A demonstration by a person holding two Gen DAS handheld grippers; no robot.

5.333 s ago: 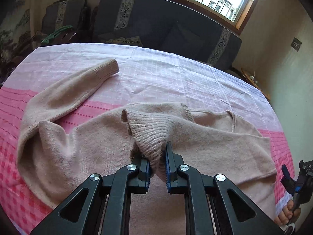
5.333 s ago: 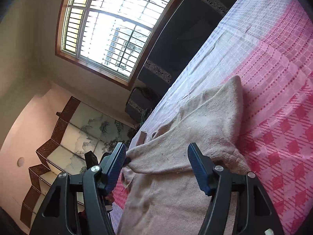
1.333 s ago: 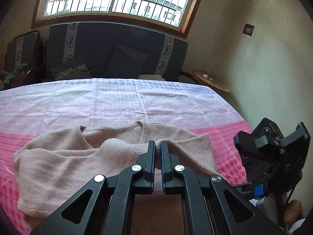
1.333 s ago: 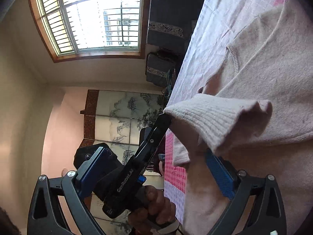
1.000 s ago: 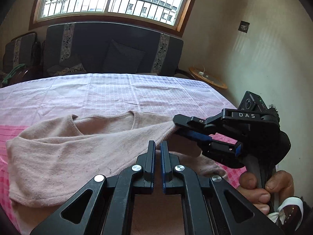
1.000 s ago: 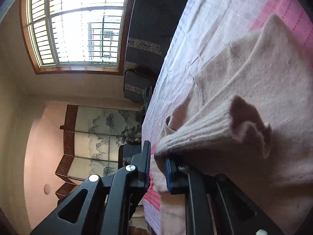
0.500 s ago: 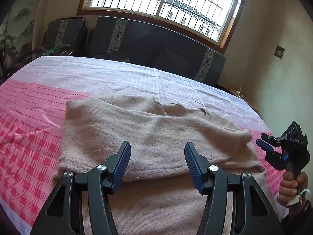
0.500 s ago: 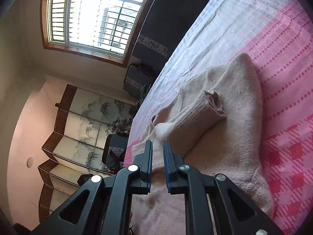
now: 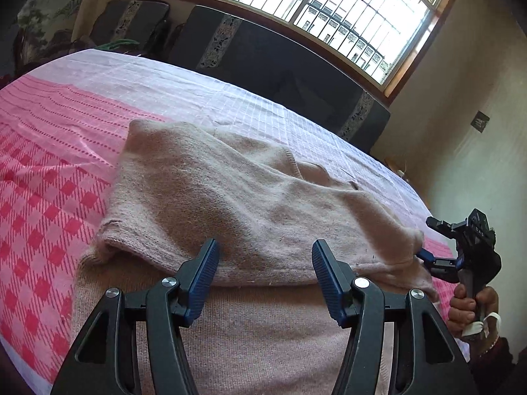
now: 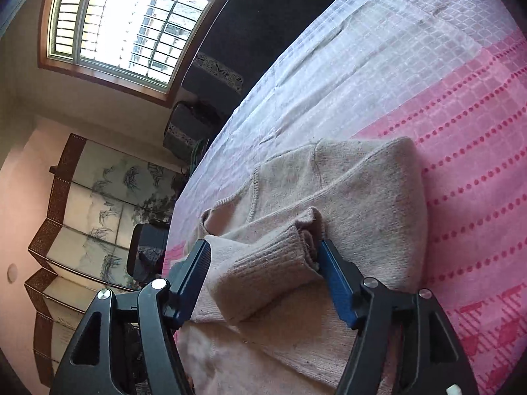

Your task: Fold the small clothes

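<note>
One sweater (image 9: 230, 204) (beige), two grippers, one tablecloth (image 9: 49, 151).

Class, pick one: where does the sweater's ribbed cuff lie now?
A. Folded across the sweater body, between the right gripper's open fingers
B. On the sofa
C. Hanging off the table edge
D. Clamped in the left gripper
A: the ribbed cuff rests on the sweater between the spread fingers of the right gripper; the left gripper is open and holds nothing.

Barred window (image 9: 329, 10) above dark sofa (image 9: 280, 65); painted folding screen (image 10: 98, 217) beside
</note>
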